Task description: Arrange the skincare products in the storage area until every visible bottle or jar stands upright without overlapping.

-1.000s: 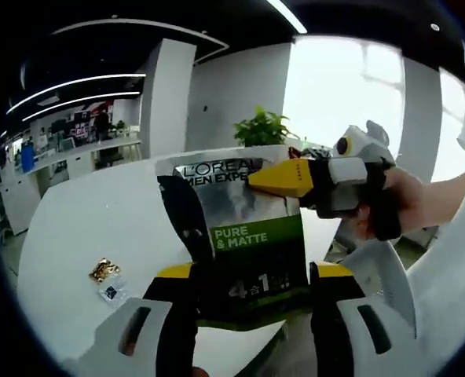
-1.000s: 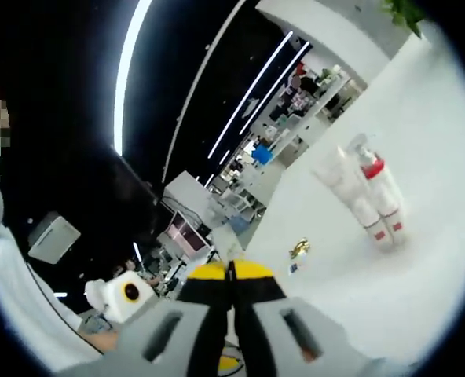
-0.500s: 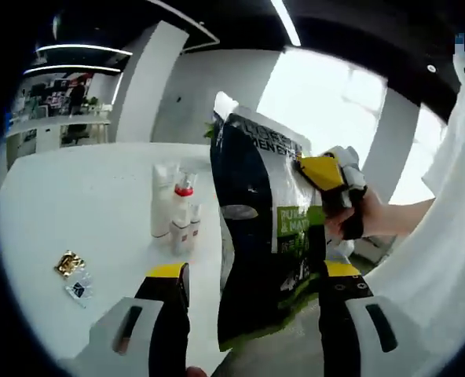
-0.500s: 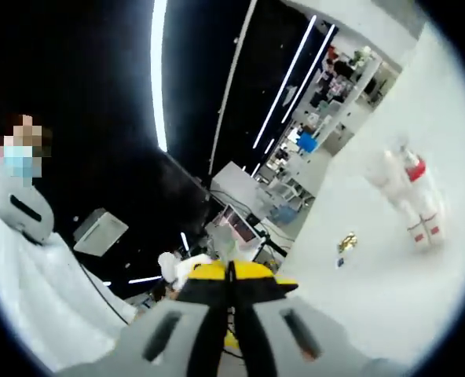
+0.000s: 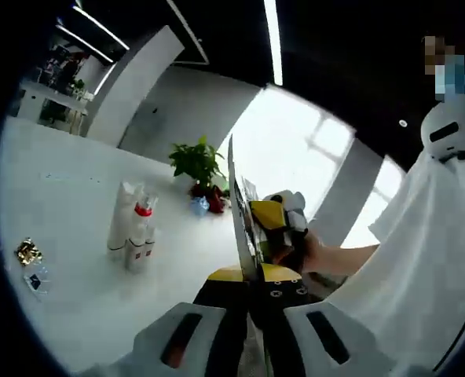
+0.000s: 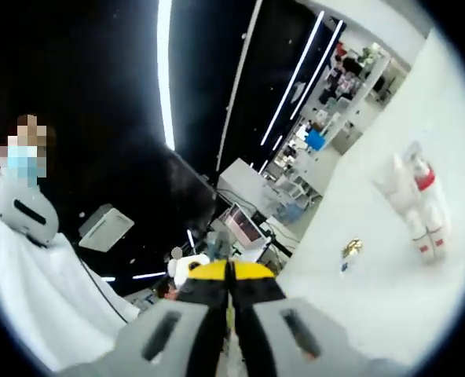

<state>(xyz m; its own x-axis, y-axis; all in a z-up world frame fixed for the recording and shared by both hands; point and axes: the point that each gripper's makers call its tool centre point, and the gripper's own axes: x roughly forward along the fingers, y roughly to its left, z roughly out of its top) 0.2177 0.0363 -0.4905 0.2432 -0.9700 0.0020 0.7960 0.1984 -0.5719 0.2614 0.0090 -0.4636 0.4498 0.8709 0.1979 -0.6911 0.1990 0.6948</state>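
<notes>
The flat pack (image 5: 239,210) between my jaws is turned edge-on, so I can't read its front. My right hand-held gripper (image 5: 270,228) hides part of it. The labels on the white bottles (image 5: 132,229) are too small to read. The little gold thing (image 5: 27,252) on the bench (image 5: 75,298) is too blurry to name

The left gripper (image 5: 247,276) has its yellow-tipped jaws pressed close together, pinching something thin held edge-on. Just above it, the right gripper (image 5: 270,224) pinches the same thin thing, held in a hand (image 5: 315,253) on a white-sleeved arm.
</notes>
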